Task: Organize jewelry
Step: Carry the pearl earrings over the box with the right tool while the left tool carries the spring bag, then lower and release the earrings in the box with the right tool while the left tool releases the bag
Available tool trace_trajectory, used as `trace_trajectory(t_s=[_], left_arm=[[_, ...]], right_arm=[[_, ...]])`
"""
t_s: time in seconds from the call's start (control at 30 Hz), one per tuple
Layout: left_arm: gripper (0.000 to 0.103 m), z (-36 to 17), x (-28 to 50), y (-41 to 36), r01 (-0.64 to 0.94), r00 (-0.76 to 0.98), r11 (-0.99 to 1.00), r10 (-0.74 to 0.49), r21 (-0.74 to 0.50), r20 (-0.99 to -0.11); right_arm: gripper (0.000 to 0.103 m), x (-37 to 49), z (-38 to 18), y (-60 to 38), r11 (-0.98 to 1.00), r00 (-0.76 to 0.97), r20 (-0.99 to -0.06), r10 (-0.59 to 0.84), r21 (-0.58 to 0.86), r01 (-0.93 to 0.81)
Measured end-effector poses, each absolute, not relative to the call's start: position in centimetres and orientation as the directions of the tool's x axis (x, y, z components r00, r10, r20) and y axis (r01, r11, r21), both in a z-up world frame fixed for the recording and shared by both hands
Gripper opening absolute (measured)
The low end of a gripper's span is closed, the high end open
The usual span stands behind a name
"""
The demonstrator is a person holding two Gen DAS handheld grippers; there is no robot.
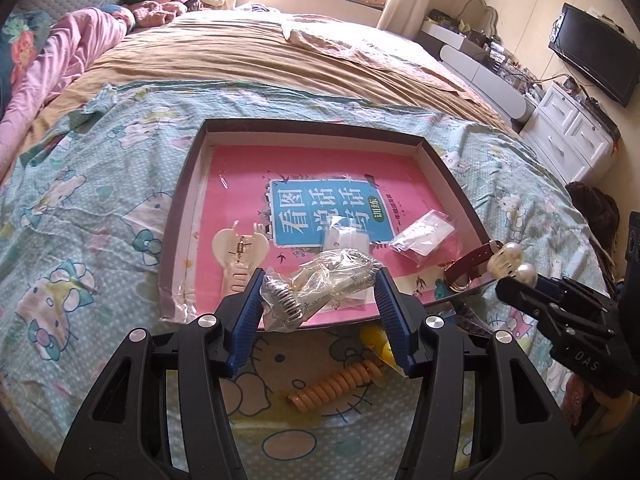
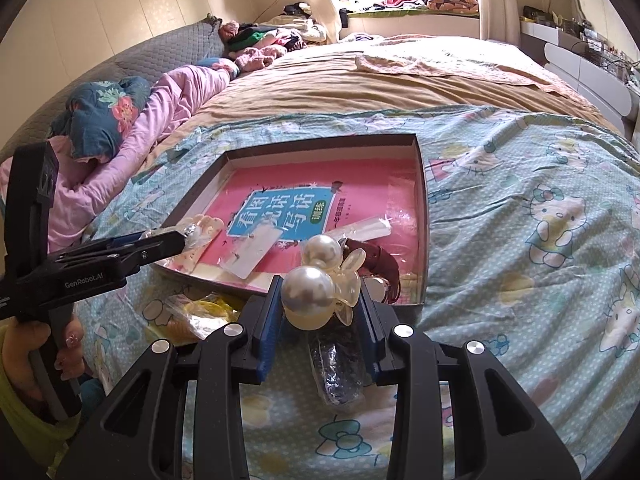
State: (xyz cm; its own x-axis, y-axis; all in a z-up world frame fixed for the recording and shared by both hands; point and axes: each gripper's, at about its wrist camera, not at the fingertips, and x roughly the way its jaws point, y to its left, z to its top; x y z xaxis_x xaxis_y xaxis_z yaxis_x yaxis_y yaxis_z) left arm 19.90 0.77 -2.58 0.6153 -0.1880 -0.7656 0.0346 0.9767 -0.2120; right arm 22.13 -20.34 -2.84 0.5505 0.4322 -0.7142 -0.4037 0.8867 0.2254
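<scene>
A shallow dark-rimmed box [image 1: 440, 160] with a pink book in it lies on the bed; it also shows in the right wrist view [image 2: 420, 168]. My left gripper [image 1: 320, 292] is shut on a clear bag holding a silver coil [image 1: 320, 284] over the box's near edge. My right gripper [image 2: 318, 304] is shut on a pearl hair clip [image 2: 320, 280], held above the box's near right corner; the clip also shows in the left wrist view [image 1: 510, 264]. A cream hair clip [image 1: 238, 252], small clear bags [image 1: 424, 236] and a dark red strap [image 1: 472, 264] lie in the box.
An orange coil tie [image 1: 340, 384] and a yellow item [image 1: 378, 344] lie on the Hello Kitty sheet in front of the box. A dark beaded bag [image 2: 340, 372] lies under my right gripper. Pink bedding [image 2: 168, 120] is at the left.
</scene>
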Motion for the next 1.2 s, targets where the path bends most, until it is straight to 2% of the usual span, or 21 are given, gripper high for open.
trace_trajectory(t_s=[1.2], left_arm=[[0.047, -5.4, 23.5, 0.5, 0.024, 0.576, 0.979, -0.178, -0.201, -0.798]], right_arm=[[0.033, 26.4, -5.3, -19.7, 0.918, 0.556, -0.749, 0.360, 0.180, -0.352]])
